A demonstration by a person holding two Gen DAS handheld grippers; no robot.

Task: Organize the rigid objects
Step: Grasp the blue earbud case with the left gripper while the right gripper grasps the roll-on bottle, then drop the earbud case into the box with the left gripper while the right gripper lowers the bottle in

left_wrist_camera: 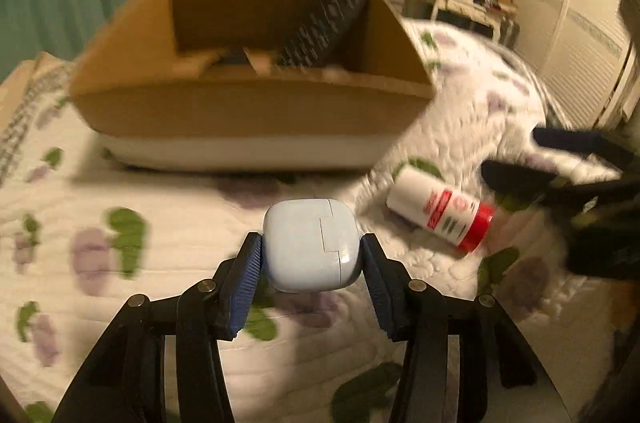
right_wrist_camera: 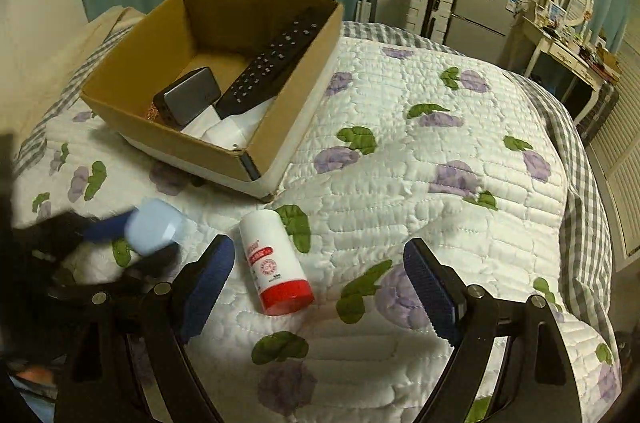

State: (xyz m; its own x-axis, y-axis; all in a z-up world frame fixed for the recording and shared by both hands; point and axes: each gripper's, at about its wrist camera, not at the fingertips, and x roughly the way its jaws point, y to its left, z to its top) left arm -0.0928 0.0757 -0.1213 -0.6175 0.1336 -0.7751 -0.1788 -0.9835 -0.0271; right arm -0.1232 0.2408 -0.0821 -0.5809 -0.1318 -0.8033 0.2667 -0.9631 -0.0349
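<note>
The left gripper (left_wrist_camera: pixel 311 251) has its fingers clamped on a pale blue case (left_wrist_camera: pixel 310 243), held above the bed (right_wrist_camera: pixel 400 183) short of the box (right_wrist_camera: pixel 280 127). The right gripper (right_wrist_camera: pixel 320 275) hangs with fingers spread wide and empty over the bottle (right_wrist_camera: pixel 274 259), which lies on the quilt near the box's corner. A remote (right_wrist_camera: pixel 272 59) and a dark device (right_wrist_camera: pixel 188 101) lie inside the box.

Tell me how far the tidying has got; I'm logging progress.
Done: the long black remote control and a dark grey rectangular device lie in the brown cardboard box. In hand: the left gripper clamps a pale blue rounded case. Left: the white red-capped bottle lies on the quilt before the open right gripper.
</note>
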